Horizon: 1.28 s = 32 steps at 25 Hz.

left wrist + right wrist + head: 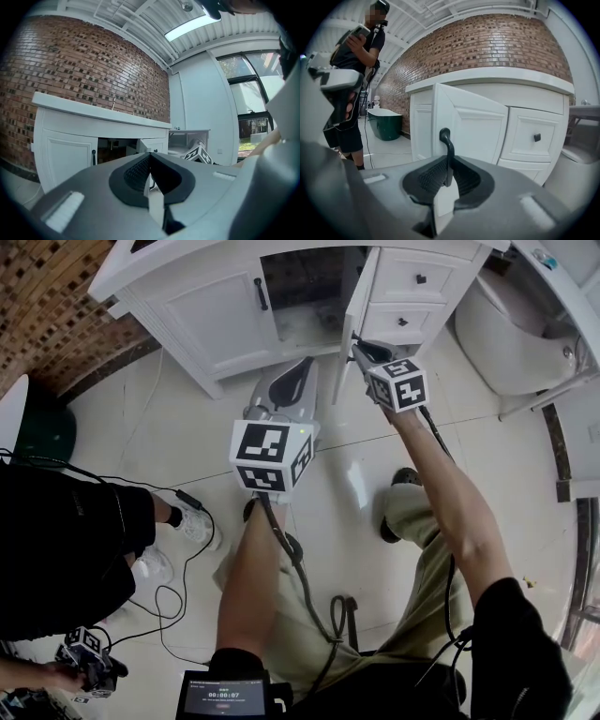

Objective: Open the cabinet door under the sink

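Right gripper (448,177) clamps the black handle (447,143) of the open cabinet door (476,126); left gripper (151,165), to its left, is closed and empty.

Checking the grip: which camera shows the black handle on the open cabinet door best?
The right gripper view: close up, the right tool is shut on the handle. In the head view that tool mostly covers it. The left gripper view shows only the door edge.

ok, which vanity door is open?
The door beside the drawers: it's swung outward, its black handle clamped in the right gripper. The other door sits shut, flush. Drawers are closed too.
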Tool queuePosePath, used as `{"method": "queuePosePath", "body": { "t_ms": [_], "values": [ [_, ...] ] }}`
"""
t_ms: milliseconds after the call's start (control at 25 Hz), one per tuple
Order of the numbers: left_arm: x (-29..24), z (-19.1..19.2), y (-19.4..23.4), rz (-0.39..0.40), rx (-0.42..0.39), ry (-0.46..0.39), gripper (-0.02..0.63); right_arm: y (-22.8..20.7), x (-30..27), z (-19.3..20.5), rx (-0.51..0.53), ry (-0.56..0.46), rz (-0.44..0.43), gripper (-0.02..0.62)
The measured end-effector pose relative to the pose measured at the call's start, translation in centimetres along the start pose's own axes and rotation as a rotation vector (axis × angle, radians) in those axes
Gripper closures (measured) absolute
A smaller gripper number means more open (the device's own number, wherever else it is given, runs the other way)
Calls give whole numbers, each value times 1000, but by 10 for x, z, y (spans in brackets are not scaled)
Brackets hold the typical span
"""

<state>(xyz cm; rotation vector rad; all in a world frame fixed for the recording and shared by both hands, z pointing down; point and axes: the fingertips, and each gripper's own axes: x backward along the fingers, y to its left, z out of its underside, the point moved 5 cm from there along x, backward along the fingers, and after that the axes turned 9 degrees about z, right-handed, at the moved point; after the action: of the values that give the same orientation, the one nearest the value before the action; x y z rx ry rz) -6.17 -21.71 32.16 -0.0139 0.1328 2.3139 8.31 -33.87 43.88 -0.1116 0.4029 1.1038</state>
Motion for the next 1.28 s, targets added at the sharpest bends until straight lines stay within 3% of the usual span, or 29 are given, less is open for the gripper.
{"method": "queuePosePath", "body": {
  "t_ms": [400, 920, 1280],
  "values": [
    [4, 19, -30, -19, 12, 7, 589, -56, 34, 22, -11, 3, 69, 575],
    [22, 48, -52, -66, 130, -8, 589, -129, 52, 42, -73, 14, 127, 588],
    [65, 55, -39, -131, 140, -31, 589, -126, 69, 42, -141, 22, 182, 581]
  ]
}}
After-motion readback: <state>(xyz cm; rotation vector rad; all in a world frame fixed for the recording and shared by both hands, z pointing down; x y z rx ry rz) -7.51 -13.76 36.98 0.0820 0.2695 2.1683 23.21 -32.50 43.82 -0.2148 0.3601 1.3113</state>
